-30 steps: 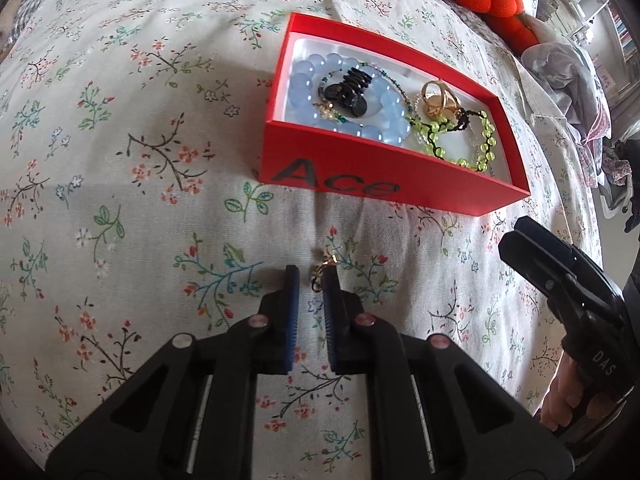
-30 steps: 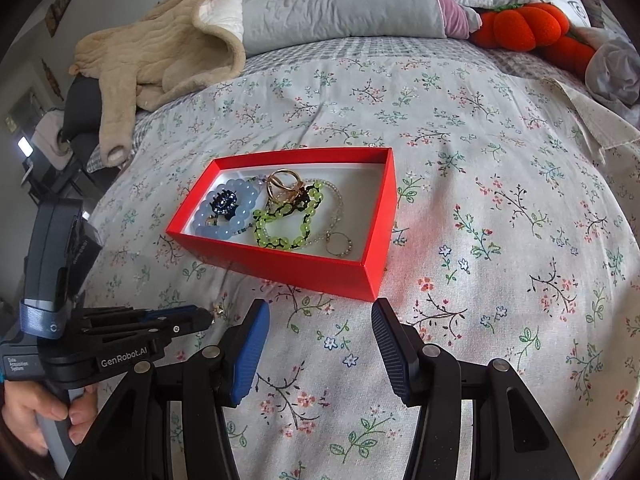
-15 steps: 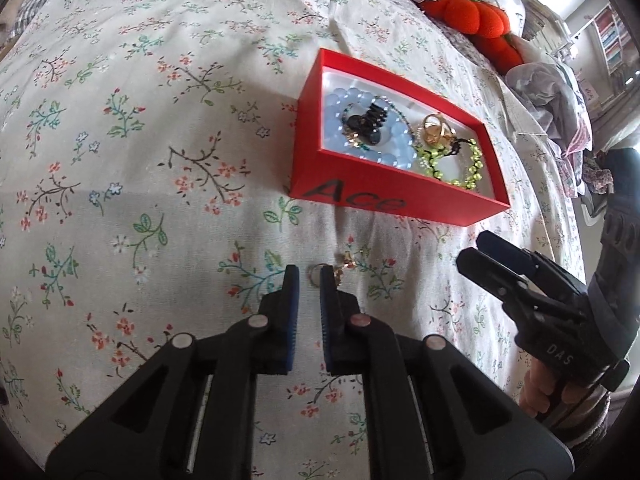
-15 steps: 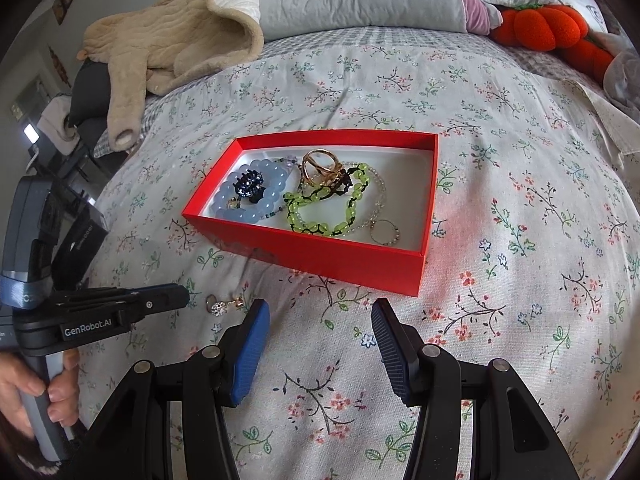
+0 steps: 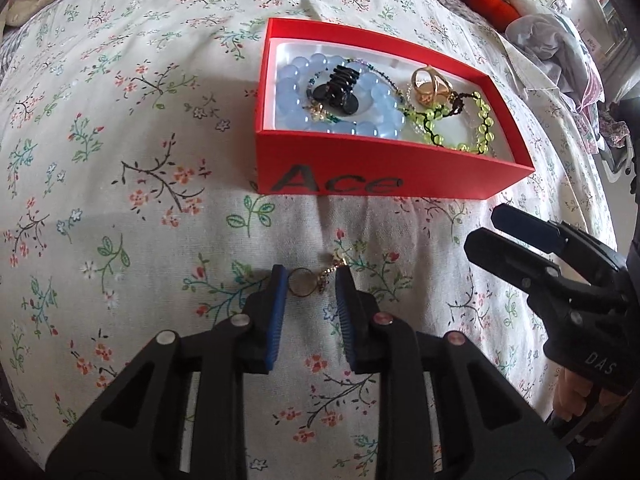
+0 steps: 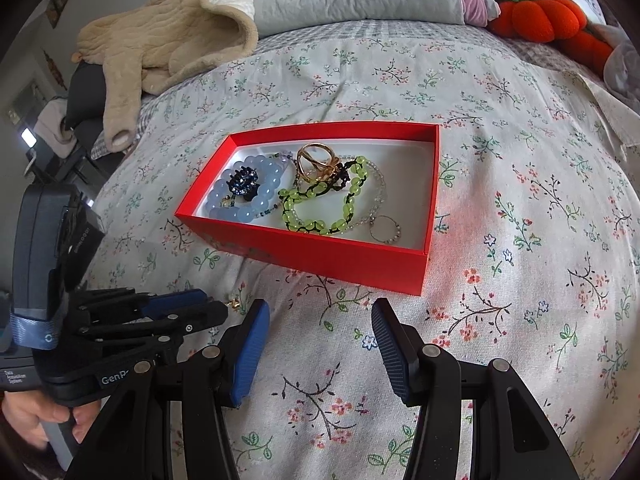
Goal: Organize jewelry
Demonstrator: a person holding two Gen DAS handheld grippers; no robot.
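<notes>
Between the left tongs (image 5: 308, 280), just opened, lies a small gold ring-and-charm earring (image 5: 310, 282): light, slippery; take its hoop. Right tongs (image 6: 318, 320) stand apart, empty.

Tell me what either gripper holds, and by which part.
Nothing. The left gripper, just opening, straddles the small gold hoop earring on the bedspread; right gripper open, empty.

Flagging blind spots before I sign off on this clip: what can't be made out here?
- Small gold charm piece, right wrist view: mostly hidden behind the left gripper.
- Red box lettering, right wrist view: too faint.
- Right gripper, left wrist view: its handle is cut off by the frame edge.
</notes>
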